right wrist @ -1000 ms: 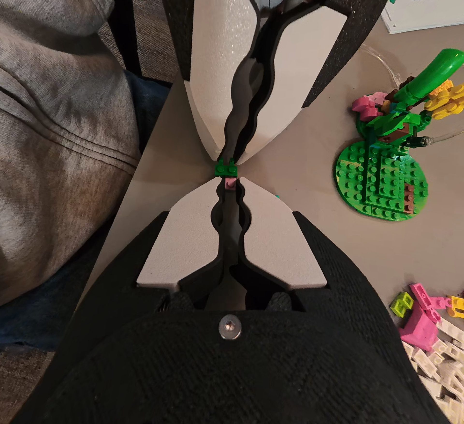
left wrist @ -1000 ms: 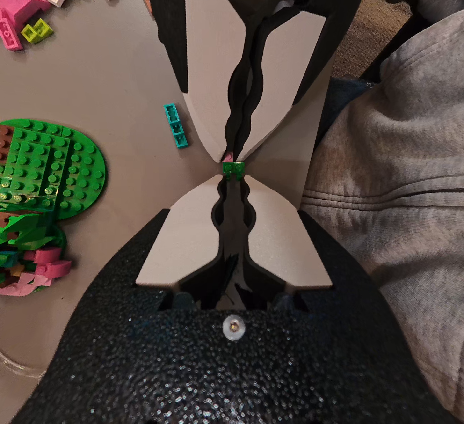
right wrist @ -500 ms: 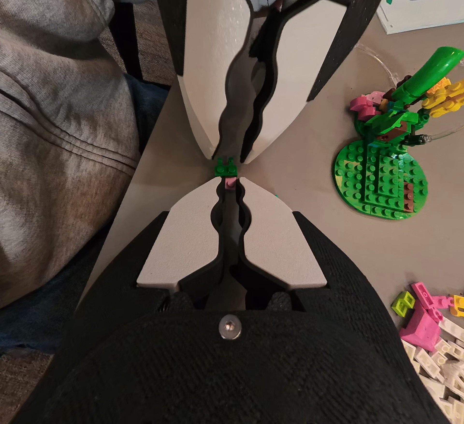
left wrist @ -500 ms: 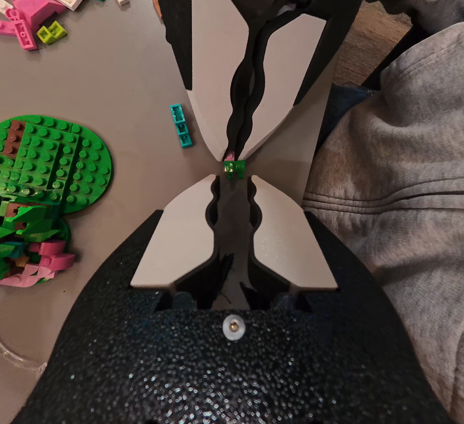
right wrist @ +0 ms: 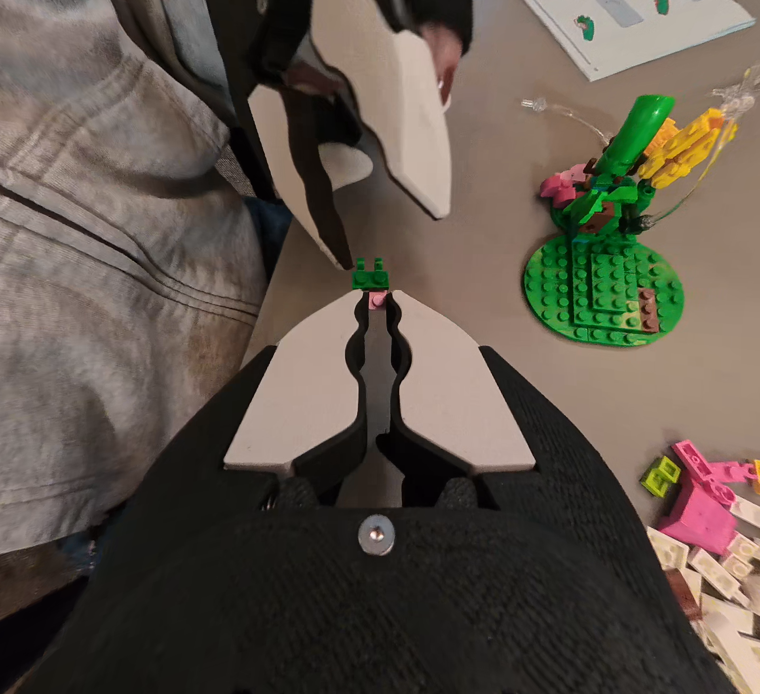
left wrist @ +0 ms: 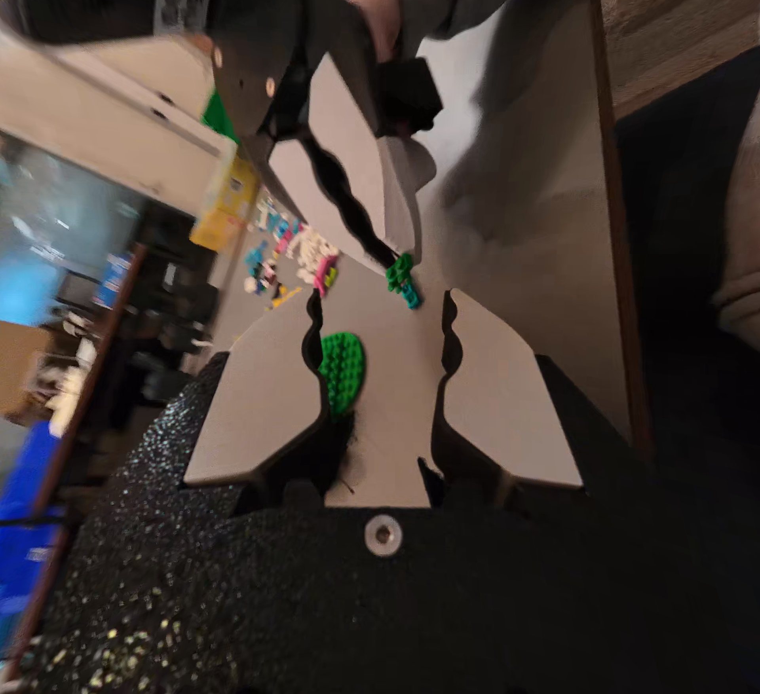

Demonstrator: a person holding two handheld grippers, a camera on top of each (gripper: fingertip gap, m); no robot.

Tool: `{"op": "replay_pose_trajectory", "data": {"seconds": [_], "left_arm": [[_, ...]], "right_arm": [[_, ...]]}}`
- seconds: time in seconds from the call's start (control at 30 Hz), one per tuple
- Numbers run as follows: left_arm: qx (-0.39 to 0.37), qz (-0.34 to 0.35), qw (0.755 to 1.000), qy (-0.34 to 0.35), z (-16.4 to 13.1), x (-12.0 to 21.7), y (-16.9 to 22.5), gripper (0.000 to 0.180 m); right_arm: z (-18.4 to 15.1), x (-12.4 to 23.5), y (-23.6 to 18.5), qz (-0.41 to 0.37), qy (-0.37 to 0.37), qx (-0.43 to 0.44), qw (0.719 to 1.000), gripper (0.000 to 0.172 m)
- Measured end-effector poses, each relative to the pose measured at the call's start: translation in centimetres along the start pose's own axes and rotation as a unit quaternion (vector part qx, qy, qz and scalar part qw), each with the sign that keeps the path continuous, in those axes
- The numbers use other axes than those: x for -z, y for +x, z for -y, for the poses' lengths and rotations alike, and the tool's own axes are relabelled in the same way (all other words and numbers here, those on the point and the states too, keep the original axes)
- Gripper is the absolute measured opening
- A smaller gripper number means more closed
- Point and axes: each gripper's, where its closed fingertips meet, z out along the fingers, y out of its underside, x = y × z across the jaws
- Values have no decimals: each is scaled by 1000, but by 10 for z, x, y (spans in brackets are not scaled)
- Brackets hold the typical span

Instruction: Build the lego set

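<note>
Two small joined bricks, a pink brick (right wrist: 377, 301) carrying a green clip plate (right wrist: 371, 278), are sitting pinched in the right gripper's (right wrist: 376, 296) jaws; beside the plate, the left gripper (left wrist: 380, 296) is gaping wide, gripping nothing, above the worktop (right wrist: 473, 366).

Small pink brick (right wrist: 377, 301), single stud showing, pinched between the fingertips of the right gripper (right wrist: 376, 298) with both pads pressed to its sides. Small green plate (right wrist: 370, 277), two studs across and two clip prongs on its far edge, fixed to the pink brick's outer end just beyond those fingertips, lying level above the grey table (right wrist: 473, 366). The left gripper (left wrist: 382, 298) has its jaws spread wide with nothing between them, one fingertip (right wrist: 341, 259) standing just beside the green plate's near-left corner, contact not discernible.
</note>
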Motion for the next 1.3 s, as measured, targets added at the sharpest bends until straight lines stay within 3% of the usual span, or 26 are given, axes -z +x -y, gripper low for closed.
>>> {"op": "replay_pose_trajectory", "data": {"seconds": [0.13, 0.4, 0.5, 0.57, 0.7, 0.8, 0.9, 1.03, 1.1, 1.3], "left_arm": [[-91, 56, 993, 48, 17, 3, -4, 49], [-124, 51, 990, 45, 16, -2, 4, 29], [-131, 53, 989, 49, 19, -1, 4, 10], [-131, 49, 989, 44, 18, -1, 3, 10], [-72, 56, 995, 39, 17, -1, -7, 9], [53, 42, 995, 74, 19, 2, -18, 9], [174, 12, 976, 129, 24, 9, -29, 9], [273, -42, 942, 190, 33, 16, -35, 9], [293, -55, 932, 206, 35, 18, -37, 9], [284, -75, 934, 204, 40, 17, -31, 9]], "right_arm": [[5, 7, -3, 18, 0, -14, 1000, 6], [13, 6, -14, 47, 10, -27, 998, 6], [14, 6, -18, 59, 10, -30, 998, 6], [14, 6, -18, 61, 11, -34, 998, 6], [20, 10, -13, 46, 34, -42, 997, 6], [27, 21, -4, 12, 72, -34, 997, 13], [36, 32, 0, -39, 104, 13, 994, 15], [47, 37, -1, -118, 112, 103, 981, 14], [53, 37, -5, -136, 116, 134, 975, 12], [60, 35, -12, -136, 123, 163, 970, 7]]}}
